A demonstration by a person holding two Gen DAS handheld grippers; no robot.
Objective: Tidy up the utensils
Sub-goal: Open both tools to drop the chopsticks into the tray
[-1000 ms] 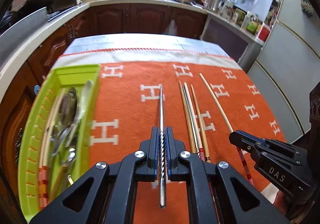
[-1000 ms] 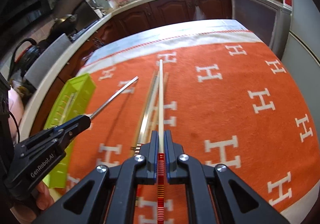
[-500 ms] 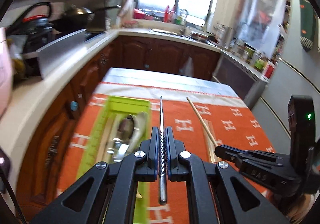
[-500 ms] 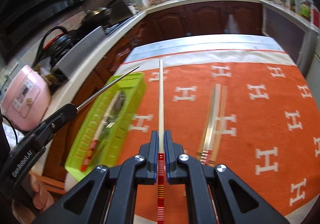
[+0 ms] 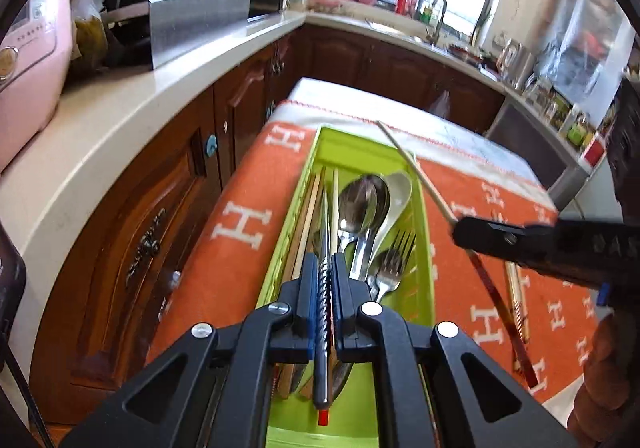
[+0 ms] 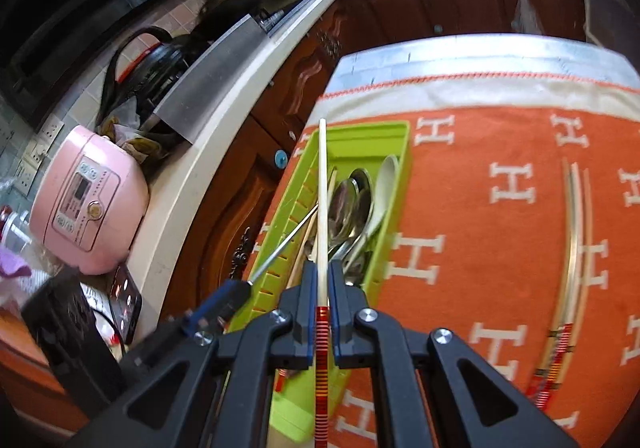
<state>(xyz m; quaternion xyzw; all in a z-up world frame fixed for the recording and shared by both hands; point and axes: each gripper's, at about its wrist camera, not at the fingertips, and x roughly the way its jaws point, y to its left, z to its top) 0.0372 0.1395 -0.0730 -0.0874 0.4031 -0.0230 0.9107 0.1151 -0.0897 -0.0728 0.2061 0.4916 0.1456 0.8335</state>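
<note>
Utensils are mostly sorted: spoons (image 5: 362, 203) and a fork (image 5: 394, 262) lie in the green tray (image 5: 425, 248) at the cloth's left edge. Left gripper (image 5: 325, 280) clamps a metal chopstick (image 5: 323, 328) and right gripper (image 6: 320, 290) a wooden chopstick (image 6: 322, 207), both over the tray. Three chopsticks (image 6: 574, 248) remain on the orange cloth (image 6: 480, 215).

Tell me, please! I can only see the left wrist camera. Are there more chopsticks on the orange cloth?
Observer: Yes. About three chopsticks lie together on the orange cloth, to the right of the green tray and not touching it.
Operator: What is the other gripper holding?
Observer: The right gripper is shut on a pale chopstick, just above its red striped end, and holds it over the tray.
</note>
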